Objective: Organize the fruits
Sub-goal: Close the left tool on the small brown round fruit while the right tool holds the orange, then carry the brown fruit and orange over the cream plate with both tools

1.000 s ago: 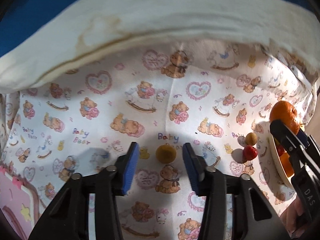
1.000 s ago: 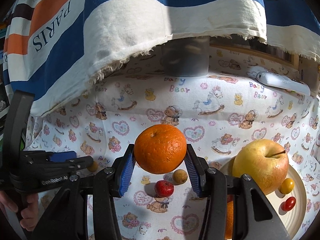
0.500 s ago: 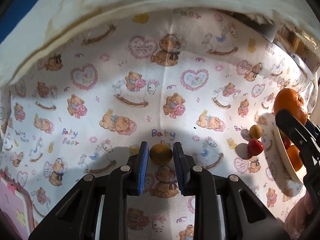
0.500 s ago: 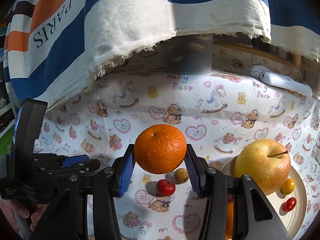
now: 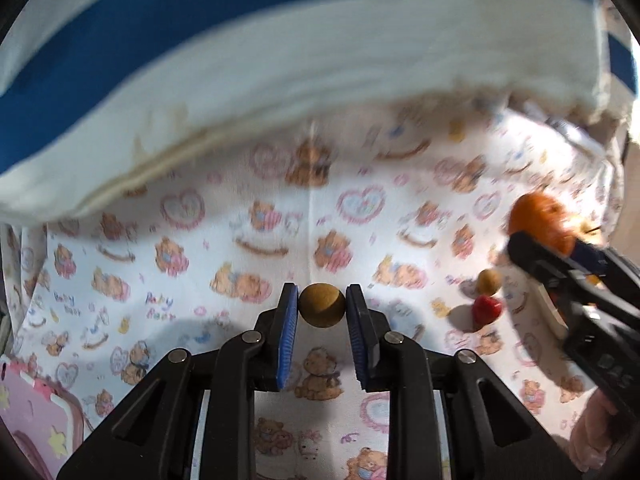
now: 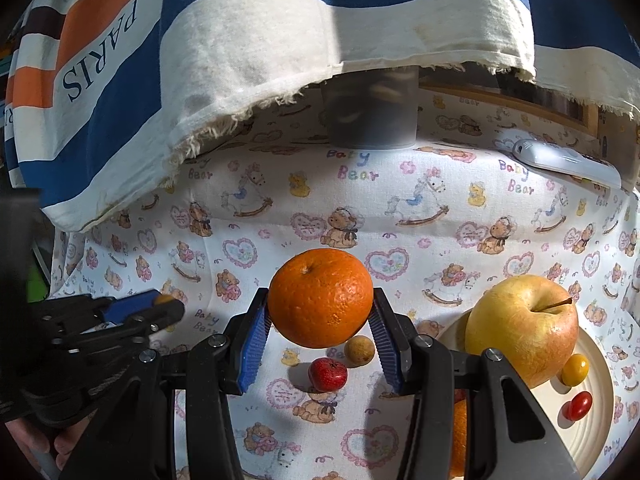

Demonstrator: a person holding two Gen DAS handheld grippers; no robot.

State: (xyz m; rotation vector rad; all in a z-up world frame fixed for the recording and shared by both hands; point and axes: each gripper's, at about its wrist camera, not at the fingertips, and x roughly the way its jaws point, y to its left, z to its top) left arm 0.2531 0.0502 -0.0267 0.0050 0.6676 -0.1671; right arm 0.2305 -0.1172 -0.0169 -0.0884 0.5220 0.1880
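My left gripper is shut on a small brown round fruit, which hangs just above the bear-print cloth. My right gripper is shut on an orange held above the cloth; the same orange shows at the right in the left wrist view. Under the orange lie a second small brown fruit and a small red fruit. A cream plate at the right carries a yellow apple, a yellow cherry tomato, a red cherry tomato and part of another orange.
A blue, cream and orange striped cloth hangs over the back of the table. Behind it stand a grey cup and a white remote. A pink item lies at the near left edge. A hand holds the left gripper.
My left gripper closed on the small brown fruit and lifted it slightly off the cloth. The right gripper with the orange stayed still.
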